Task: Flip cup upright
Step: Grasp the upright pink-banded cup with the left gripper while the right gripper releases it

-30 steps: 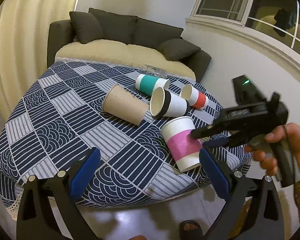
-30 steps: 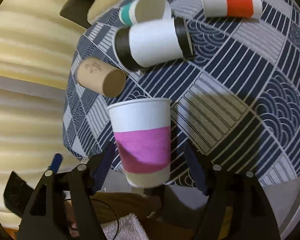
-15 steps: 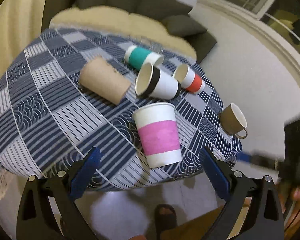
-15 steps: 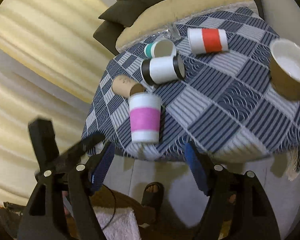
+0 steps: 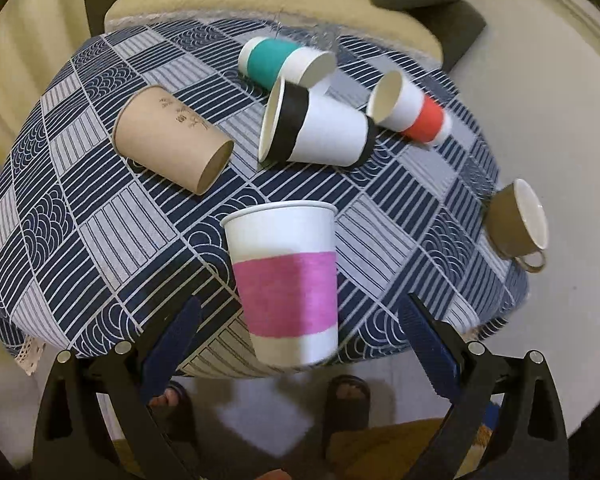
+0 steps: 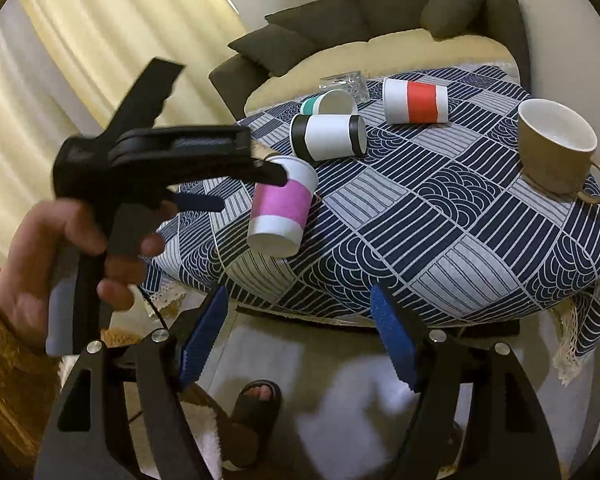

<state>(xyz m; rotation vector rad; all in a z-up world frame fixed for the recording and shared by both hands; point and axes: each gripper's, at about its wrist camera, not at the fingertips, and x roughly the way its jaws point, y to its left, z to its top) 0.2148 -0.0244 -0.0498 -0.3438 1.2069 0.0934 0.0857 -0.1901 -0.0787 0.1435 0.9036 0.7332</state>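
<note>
A white paper cup with a pink band (image 5: 286, 280) stands upright near the front edge of the table (image 5: 100, 216); it also shows in the right wrist view (image 6: 282, 212). My left gripper (image 5: 300, 344) is open, its blue pads on either side of the cup's base but apart from it. In the right wrist view the left gripper (image 6: 220, 176) reaches the cup from the left. My right gripper (image 6: 300, 332) is open and empty, off the table's front edge, over the floor.
Lying on their sides: a brown paper cup (image 5: 172, 144), a black-banded cup (image 5: 316, 128), a teal-banded cup (image 5: 284, 62) and a red-banded cup (image 5: 410, 114). A brown mug (image 5: 518, 224) stands upright at the right edge. A sofa (image 6: 360, 32) is behind. Feet in slippers (image 5: 346, 404) below.
My right gripper has let go of the pink-banded cup and pulled back off the table. My left gripper has moved in around the cup's base.
</note>
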